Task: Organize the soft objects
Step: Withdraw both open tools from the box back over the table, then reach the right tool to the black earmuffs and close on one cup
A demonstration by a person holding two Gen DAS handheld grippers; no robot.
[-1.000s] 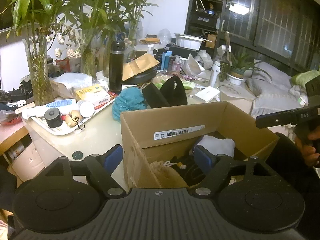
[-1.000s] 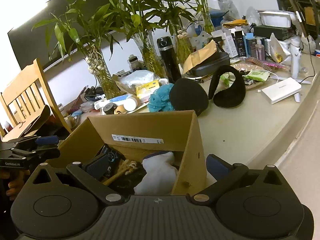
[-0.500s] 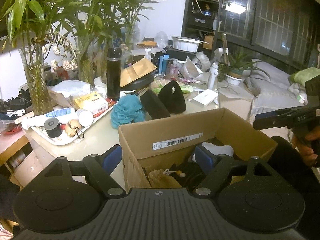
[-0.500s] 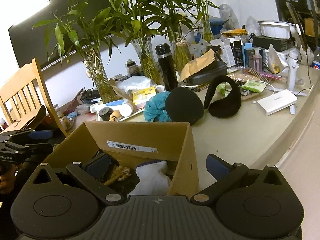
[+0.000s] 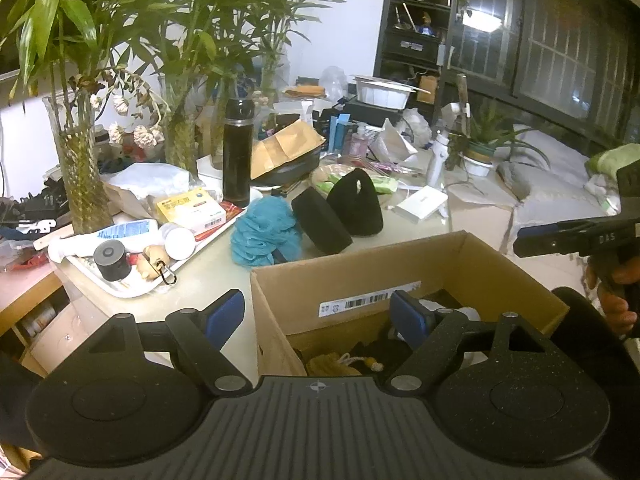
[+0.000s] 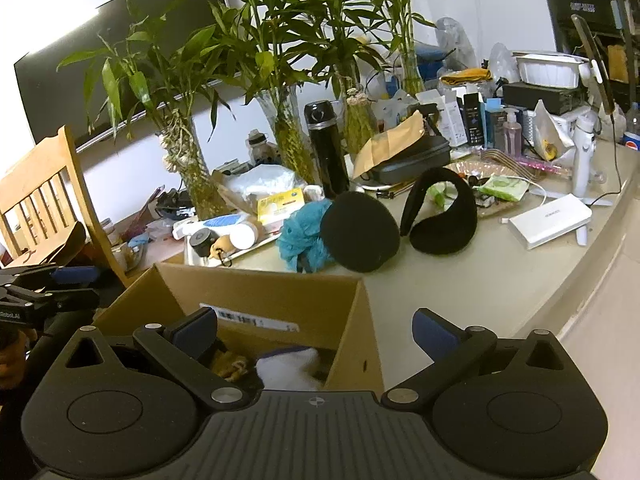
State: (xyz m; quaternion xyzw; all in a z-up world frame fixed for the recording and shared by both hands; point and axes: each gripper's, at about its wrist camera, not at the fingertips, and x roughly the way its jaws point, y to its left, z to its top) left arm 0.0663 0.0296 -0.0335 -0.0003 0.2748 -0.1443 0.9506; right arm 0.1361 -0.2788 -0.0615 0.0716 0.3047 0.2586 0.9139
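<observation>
An open cardboard box (image 5: 360, 258) sits at the table's near edge. It holds a white soft item (image 6: 288, 366), a tan drawstring pouch (image 5: 332, 364) and dark items. Behind it on the table lie a blue bath loofah (image 5: 266, 234) and black earmuffs (image 5: 336, 216). My left gripper (image 5: 316, 316) hovers open over the box's left corner, holding nothing. My right gripper (image 6: 315, 330) hovers open over the box's right corner, also holding nothing. The right wrist view shows the box (image 6: 260, 292), loofah (image 6: 302, 236) and earmuffs (image 6: 360, 236) too.
A white tray (image 5: 120, 290) of bottles and small items lies left of the loofah. Glass vases of bamboo (image 5: 82, 172), a black flask (image 5: 237, 160), a white power bank (image 6: 550, 220) and clutter fill the back. A wooden chair (image 6: 44, 196) stands at the left.
The box sits slightly lower in both views than a second ago. Both grippers stayed open and nothing was picked up or put down.
</observation>
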